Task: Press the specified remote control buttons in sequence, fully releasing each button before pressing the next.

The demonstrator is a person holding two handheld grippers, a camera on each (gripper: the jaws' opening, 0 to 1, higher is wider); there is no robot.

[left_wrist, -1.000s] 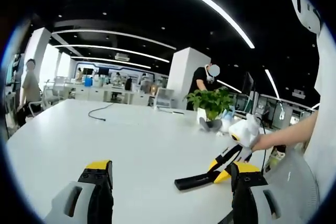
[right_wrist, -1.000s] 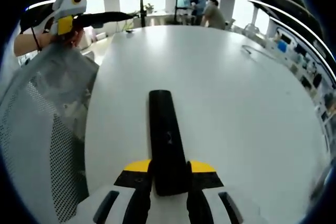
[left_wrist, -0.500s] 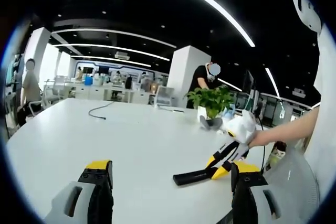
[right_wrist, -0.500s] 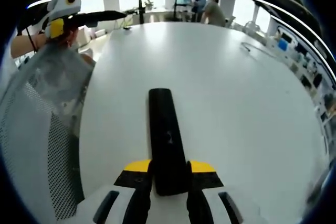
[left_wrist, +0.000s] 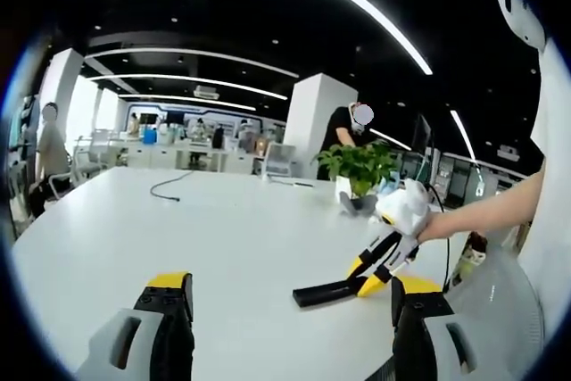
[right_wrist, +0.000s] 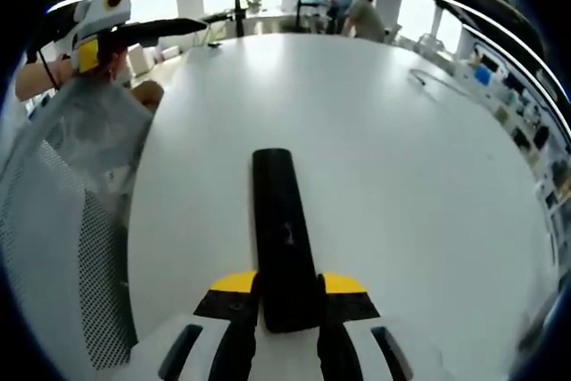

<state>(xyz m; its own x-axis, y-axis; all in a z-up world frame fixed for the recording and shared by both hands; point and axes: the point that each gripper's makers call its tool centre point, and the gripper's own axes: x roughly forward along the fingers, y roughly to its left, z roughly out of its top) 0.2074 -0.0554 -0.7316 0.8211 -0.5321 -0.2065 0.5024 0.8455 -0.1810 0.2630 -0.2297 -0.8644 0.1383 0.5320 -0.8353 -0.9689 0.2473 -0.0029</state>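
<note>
While the right gripper (right_wrist: 287, 310) was clenched on the near end of the black remote control (right_wrist: 282, 229), the remote projected forward from between the jaws, lifted clear of the white table (right_wrist: 401, 158), as the left gripper view showed it angled above the tabletop (left_wrist: 178, 238). The left gripper (left_wrist: 292, 332) had its jaws standing wide apart with nothing between them, and in the right gripper view it (right_wrist: 165, 31) was held well away from the remote, above the mesh chair back (right_wrist: 80, 220). No button detail could be read on the remote's top face beyond a faint mark near its middle. The main risk was judged to be leverage: a press applied far out along the remote, away from the clamp, could pivot the body in the jaws or pull it loose, since only one end was held. A second risk was judged to be a mis-press, because a wide jaw tip brought down on closely set buttons could strike two at once or fail to release fully. A third was that the potted plant (left_wrist: 361, 171) side of the table lay near the right hand (left_wrist: 437, 231), so a swing could carry the remote out of sight.
</note>
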